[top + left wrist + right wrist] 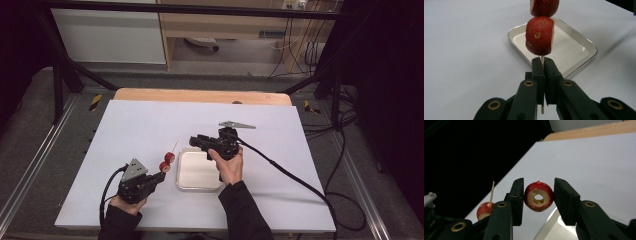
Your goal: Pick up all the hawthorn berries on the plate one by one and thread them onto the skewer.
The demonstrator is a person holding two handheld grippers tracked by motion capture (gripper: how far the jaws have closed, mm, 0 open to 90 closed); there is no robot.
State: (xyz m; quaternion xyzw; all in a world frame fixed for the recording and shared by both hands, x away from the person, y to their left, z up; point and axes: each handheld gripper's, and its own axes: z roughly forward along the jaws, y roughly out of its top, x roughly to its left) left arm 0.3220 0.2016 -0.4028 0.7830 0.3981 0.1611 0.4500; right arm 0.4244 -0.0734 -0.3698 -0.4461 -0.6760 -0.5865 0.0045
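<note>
Gripping the lower end of a thin pale wooden skewer (542,60), the left gripper (161,176) had its matte black jaws pressed fully together at the near left of the white table sheet (140,130). Two red hawthorn-like fruit pieces (539,35) with speckled skin, pale cut flanks and small bored holes sat threaded on that stick, which rose just left of the tray, its bare tip poking past the upper piece. Just beyond and right of them lay a shallow rectangular metal tray (199,170) with rounded corners, a bright rim and a smooth pale floor, its inside bare in the high view. Above the tray's far edge the right gripper (194,141) pointed leftward, jaws partly apart and clamped on a cored red fruit ring (538,196); that ring was round and glossy, with a cream cut face and a ragged hole through its middle, pinched on both sides by the flat black pads. Farther back, a light wooden table edge (200,95) ran behind the sheet.
</note>
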